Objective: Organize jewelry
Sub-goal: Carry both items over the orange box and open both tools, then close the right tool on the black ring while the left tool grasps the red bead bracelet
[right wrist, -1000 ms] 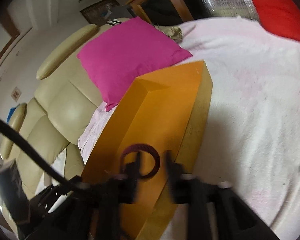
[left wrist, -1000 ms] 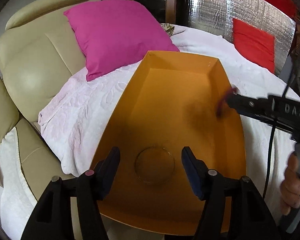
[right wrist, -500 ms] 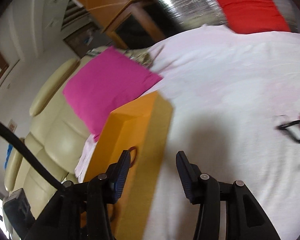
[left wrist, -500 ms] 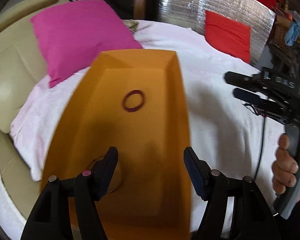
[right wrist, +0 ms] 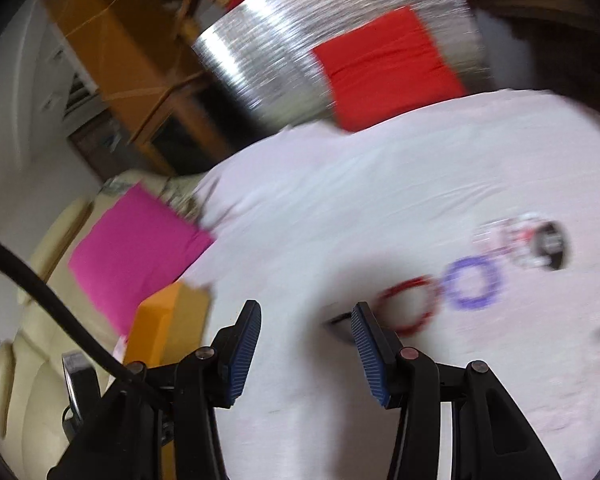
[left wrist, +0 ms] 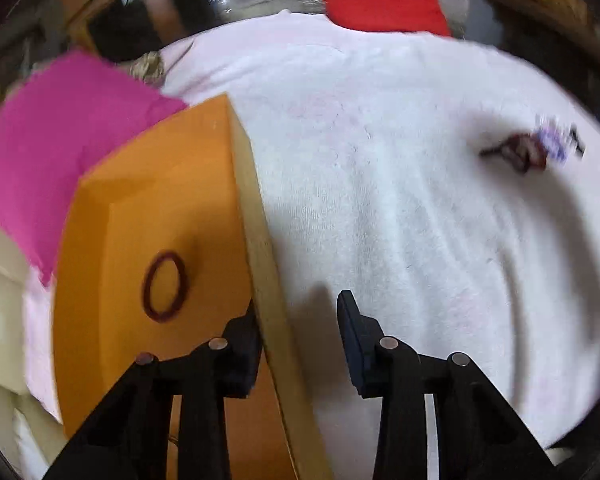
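Note:
An orange box (left wrist: 112,248) lies on the white bedspread (left wrist: 380,208); a dark maroon bangle (left wrist: 165,287) lies inside it. My left gripper (left wrist: 298,344) is open and empty, straddling the box's right wall. My right gripper (right wrist: 306,356) is open and empty above the bedspread (right wrist: 340,208). Just right of its fingers lie a red bangle (right wrist: 410,304), a purple bangle (right wrist: 474,283) and a blurred pale piece with a dark ring (right wrist: 536,246). The same cluster shows far right in the left wrist view (left wrist: 532,148). The box corner shows at lower left in the right wrist view (right wrist: 168,320).
A pink cushion (left wrist: 52,152) leans against the cream sofa back (right wrist: 40,360) behind the box. A red cushion (right wrist: 384,68) rests on a silver foil panel (right wrist: 268,60) at the far side. A wooden cabinet (right wrist: 112,40) stands behind. A black cable (right wrist: 40,296) crosses the right wrist view.
Both grippers have swung right, away from the box towards the jewelry cluster. The maroon bangle, held by the right gripper a second ago, now lies in the box.

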Action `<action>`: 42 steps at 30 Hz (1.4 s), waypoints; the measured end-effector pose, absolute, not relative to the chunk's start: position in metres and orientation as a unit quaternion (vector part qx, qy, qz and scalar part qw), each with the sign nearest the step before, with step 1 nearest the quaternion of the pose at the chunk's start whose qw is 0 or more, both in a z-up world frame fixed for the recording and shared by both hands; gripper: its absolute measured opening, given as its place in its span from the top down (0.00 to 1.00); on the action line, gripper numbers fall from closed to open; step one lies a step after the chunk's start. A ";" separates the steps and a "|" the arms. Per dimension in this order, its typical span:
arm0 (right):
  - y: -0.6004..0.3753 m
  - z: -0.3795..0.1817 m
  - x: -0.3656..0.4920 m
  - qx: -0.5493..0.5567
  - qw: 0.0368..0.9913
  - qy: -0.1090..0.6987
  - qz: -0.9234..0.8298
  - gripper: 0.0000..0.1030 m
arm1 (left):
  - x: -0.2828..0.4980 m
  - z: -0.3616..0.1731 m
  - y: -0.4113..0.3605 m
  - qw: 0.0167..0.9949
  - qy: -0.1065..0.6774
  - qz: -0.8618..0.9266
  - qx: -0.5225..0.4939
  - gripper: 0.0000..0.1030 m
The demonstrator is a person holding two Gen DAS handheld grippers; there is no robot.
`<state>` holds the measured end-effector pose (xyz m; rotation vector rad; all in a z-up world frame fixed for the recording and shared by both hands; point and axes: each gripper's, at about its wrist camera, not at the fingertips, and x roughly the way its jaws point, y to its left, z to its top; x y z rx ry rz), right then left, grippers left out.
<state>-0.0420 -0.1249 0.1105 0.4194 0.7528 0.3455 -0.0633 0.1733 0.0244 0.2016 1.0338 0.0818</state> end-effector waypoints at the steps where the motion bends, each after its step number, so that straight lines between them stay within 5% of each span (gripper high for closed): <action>1: -0.138 0.113 -0.042 0.208 0.896 0.359 0.156 0.50 | -0.065 0.024 0.173 0.864 0.490 0.038 0.109 0.67; 7: -0.221 0.118 -0.045 0.226 0.910 0.338 0.076 0.50 | -0.080 0.038 0.190 0.870 0.486 0.014 0.082 0.89; 23: -0.311 0.097 -0.041 0.262 0.893 0.366 0.022 0.51 | -0.103 0.071 0.134 0.889 0.449 0.030 0.088 0.88; 25: -0.310 0.088 -0.035 0.262 0.890 0.372 0.020 0.51 | -0.102 0.093 0.119 0.904 0.416 0.026 0.097 0.81; 28: -0.308 0.074 -0.024 0.272 0.881 0.386 0.043 0.51 | -0.092 0.111 0.087 0.918 0.384 0.005 0.098 0.48; 29: -0.306 0.070 -0.022 0.269 0.881 0.388 0.043 0.51 | -0.087 0.111 0.075 0.920 0.378 -0.004 0.102 0.46; 42: -0.287 0.033 0.020 0.257 0.869 0.422 0.038 0.51 | -0.019 0.057 0.001 0.914 0.396 -0.082 0.030 0.46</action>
